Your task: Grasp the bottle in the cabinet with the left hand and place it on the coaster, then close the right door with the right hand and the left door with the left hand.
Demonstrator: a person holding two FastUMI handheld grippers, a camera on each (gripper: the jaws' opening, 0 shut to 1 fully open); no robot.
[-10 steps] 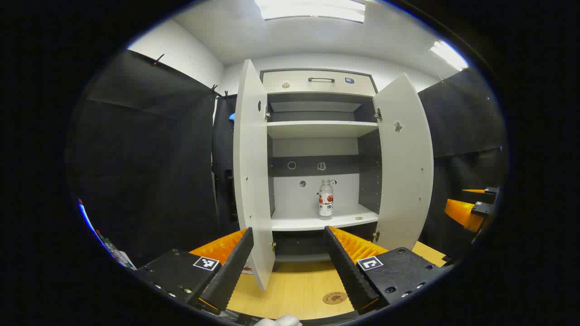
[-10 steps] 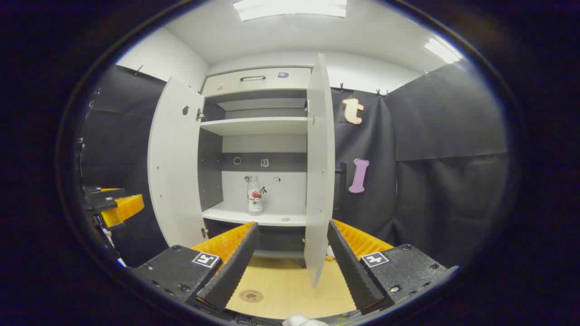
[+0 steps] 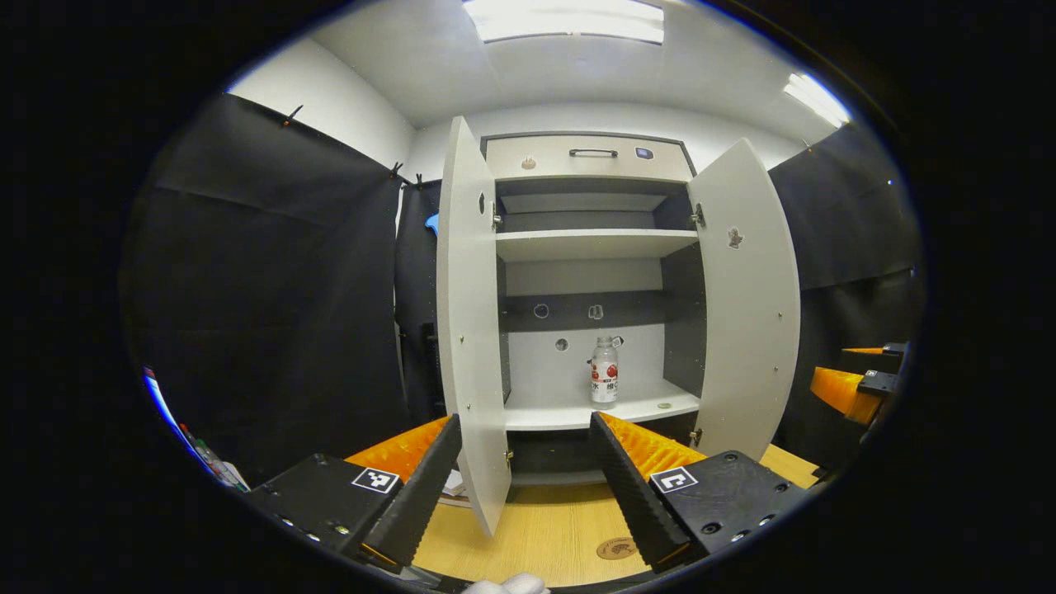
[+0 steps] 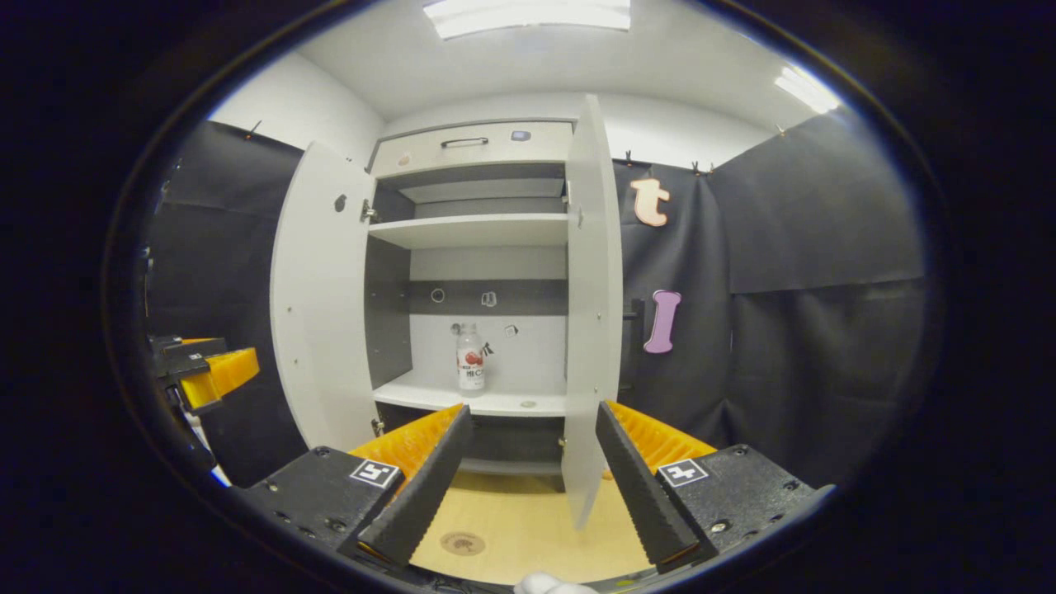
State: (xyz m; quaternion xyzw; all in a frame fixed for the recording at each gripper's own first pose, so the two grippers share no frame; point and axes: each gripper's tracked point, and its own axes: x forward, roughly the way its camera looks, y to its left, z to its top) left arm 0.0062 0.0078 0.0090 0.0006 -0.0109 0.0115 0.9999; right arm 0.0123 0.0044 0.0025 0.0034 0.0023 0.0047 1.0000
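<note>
The bottle (image 3: 604,370) on the cabinet's lower shelf carries a label with red artwork and dark characters too small to read. Square coded markers sit atop each gripper's fingers, at 5 and 7 o'clock.

Booth surroundings: table, ceiling lights and cabinet fittings

A light wooden tabletop (image 3: 553,540) lies in front, under a white ceiling with a long rectangular ceiling light panel (image 3: 565,18) and a smaller bright ceiling light (image 3: 815,97) off to one side. White plaster walls (image 4: 297,103) rise above the draped black cloth. A pale drawer front with a dark bar handle (image 3: 592,153) spans the top of the unit, with a white upper shelf board (image 3: 590,244) below it. Small round cut-outs (image 3: 541,311) dot the dark back strip. A small flat disc (image 3: 664,405) rests on the white lower shelf.
</note>
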